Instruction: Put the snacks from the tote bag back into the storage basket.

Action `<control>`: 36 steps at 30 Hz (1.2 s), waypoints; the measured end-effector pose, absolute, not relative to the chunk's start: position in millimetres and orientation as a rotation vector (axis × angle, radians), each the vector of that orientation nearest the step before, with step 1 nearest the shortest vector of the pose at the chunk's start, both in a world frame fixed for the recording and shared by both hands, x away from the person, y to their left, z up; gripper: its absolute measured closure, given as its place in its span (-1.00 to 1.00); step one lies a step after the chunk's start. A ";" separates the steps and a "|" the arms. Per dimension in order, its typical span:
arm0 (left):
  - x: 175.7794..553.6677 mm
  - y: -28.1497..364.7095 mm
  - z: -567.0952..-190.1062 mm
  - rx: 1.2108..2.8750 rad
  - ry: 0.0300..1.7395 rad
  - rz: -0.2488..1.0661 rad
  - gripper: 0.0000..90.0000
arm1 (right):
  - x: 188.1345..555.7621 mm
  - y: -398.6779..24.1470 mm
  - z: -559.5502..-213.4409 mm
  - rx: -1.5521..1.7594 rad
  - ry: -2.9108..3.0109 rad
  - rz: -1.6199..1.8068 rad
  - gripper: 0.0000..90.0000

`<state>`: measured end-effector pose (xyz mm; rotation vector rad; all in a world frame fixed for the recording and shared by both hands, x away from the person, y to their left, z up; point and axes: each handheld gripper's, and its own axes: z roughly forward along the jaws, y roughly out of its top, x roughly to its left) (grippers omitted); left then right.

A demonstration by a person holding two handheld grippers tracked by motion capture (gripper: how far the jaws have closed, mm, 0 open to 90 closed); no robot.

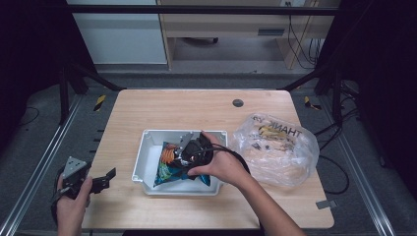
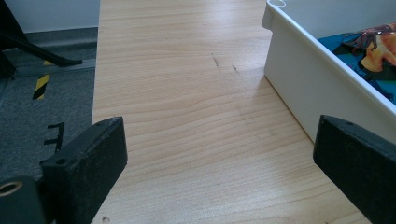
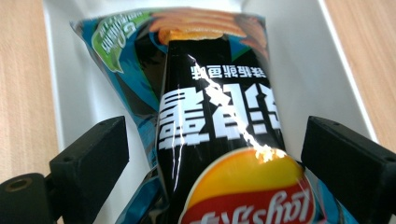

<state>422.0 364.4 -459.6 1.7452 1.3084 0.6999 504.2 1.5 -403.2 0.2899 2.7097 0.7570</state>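
Seemingly the chip bag (image 3: 219,116) already lies inside the white bin (image 1: 142,157) on the tabletop (image 1: 196,108). The right gripper (image 3: 215,154) hovers over it, fingers (image 3: 88,158) apart on either side, clamping nothing. The left gripper (image 1: 105,179) waits at the tabletop's edge beside the bin, fingers spread. A plastic bag (image 1: 275,147) sits nearby, possibly holding more items.

Tabletop (image 1: 162,105): showing pale wood grain, with a dark grey round cap near its far edge.
Tray (image 1: 140,162): showing plain white.
Chip bag (image 3: 219,116): showing blue and teal, with a black central band carrying white characters, orange chips printed at one end and a red and yellow logo at the other.
Plastic bag (image 1: 275,147): showing clear, with black lettering.
2 grippers, left gripper (image 1: 101,183) and right gripper (image 1: 193,150): showing black jaws.
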 end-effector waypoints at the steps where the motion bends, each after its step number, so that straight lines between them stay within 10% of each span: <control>1: 422.0 364.4 -459.6 1.746 1.308 0.699 -0.94 | 504.2 0.1 -401.7 0.295 2.707 0.776 -0.83; 36: 421.9 365.6 -459.8 1.748 1.313 0.704 -0.94 | 494.3 -32.7 -358.4 0.466 2.563 0.970 -0.88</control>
